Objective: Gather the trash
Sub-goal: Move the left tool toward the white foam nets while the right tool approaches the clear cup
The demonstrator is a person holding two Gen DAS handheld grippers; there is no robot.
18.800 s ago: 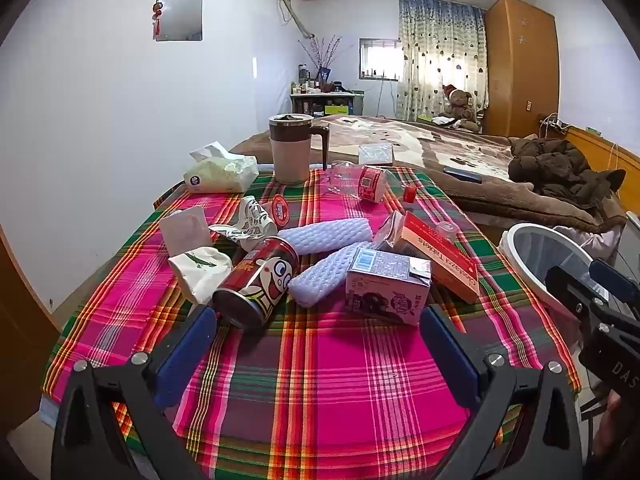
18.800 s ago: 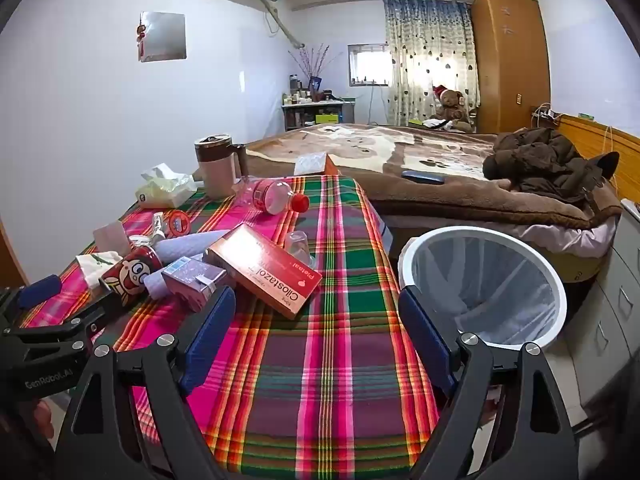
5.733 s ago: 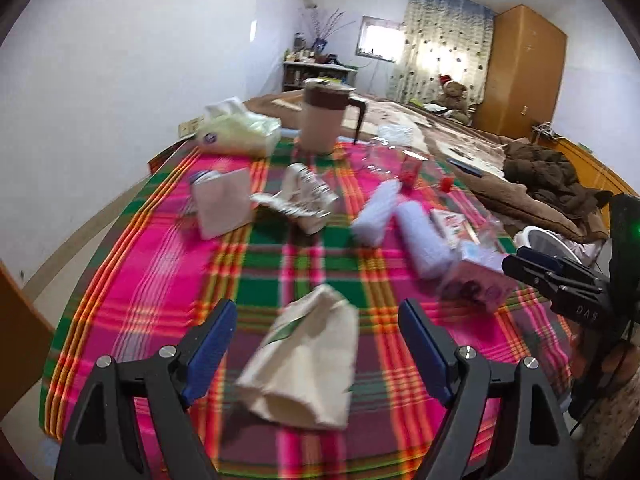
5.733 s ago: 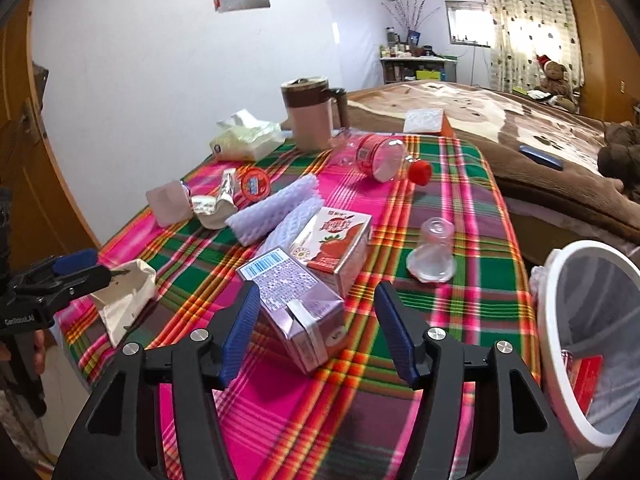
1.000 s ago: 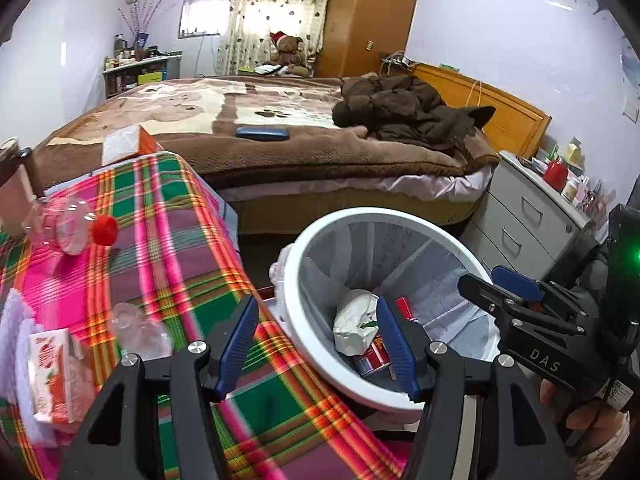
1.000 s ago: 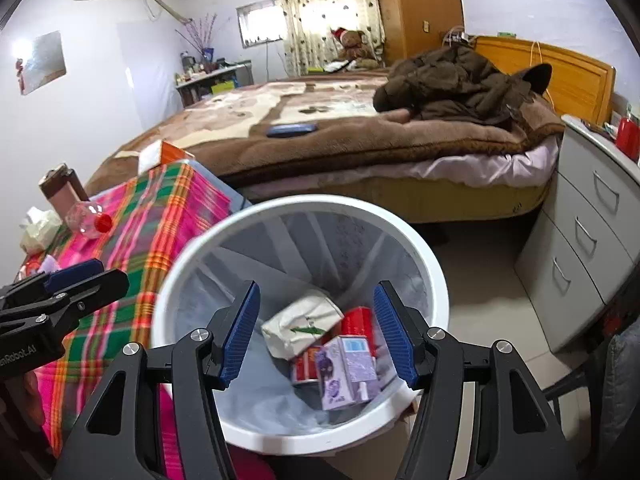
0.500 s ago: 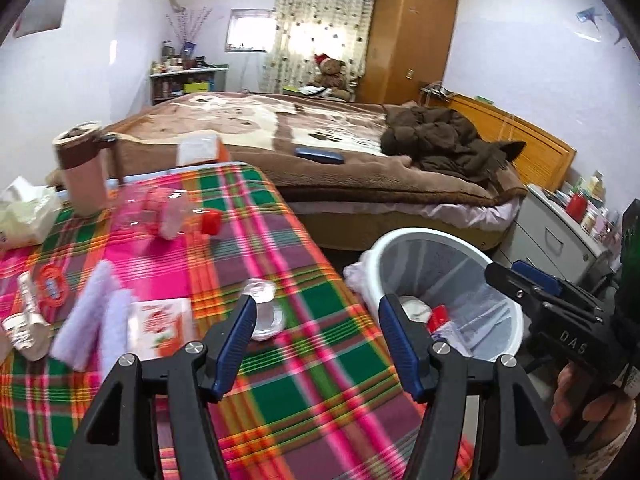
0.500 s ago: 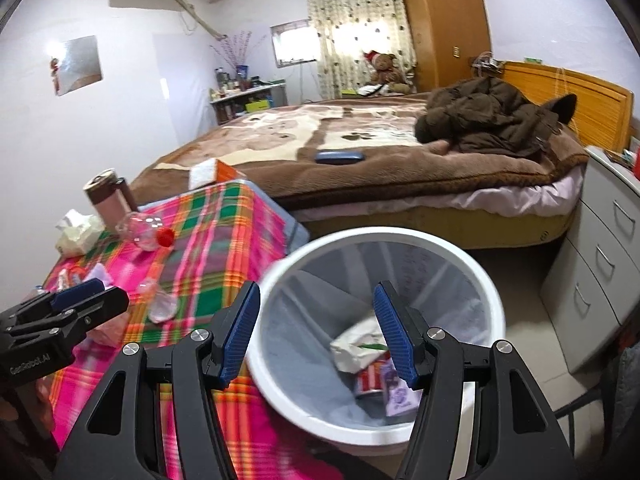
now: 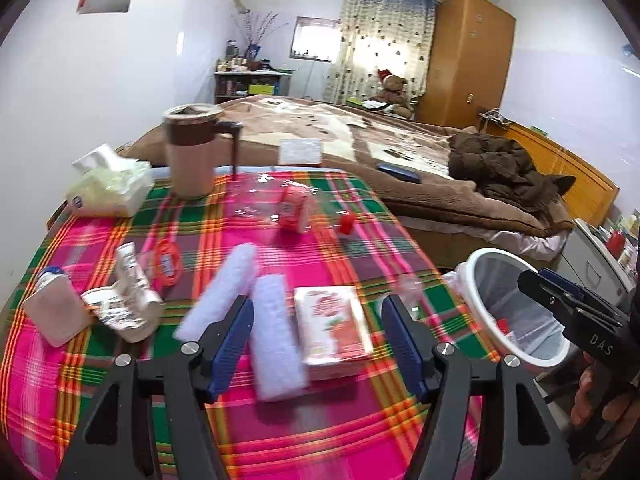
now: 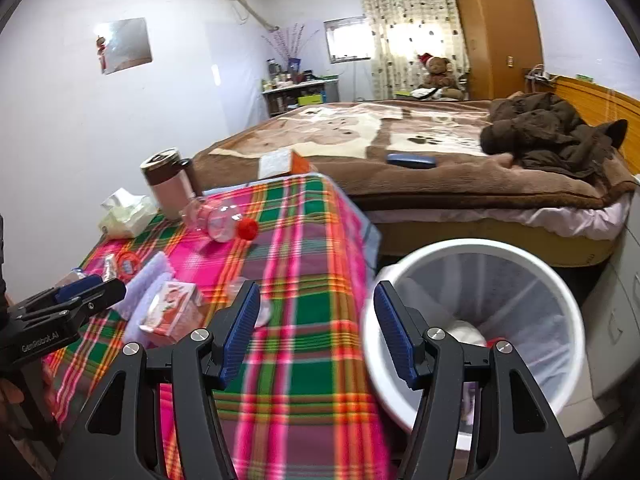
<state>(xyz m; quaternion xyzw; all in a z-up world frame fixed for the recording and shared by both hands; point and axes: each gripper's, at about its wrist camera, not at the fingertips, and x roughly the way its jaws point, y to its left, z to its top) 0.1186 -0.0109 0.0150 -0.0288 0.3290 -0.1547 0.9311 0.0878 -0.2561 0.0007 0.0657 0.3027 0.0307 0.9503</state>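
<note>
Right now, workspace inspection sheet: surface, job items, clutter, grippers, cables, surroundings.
Surface: table under a plaid cloth, crowded at the far half.
Job's things: strawberry carton, two white foam rolls, clear bottle with red cap, crumpled wrapper, small clear cup; white trash bin beside the table already holds some trash.
Clutter: lidded jug, tissue pack.
Grippers: left gripper open and empty over the carton; right gripper open and empty between table edge and bin.
Cables: nothing seen.
Surroundings: bed with jacket, teddy bear, wardrobe.
</note>
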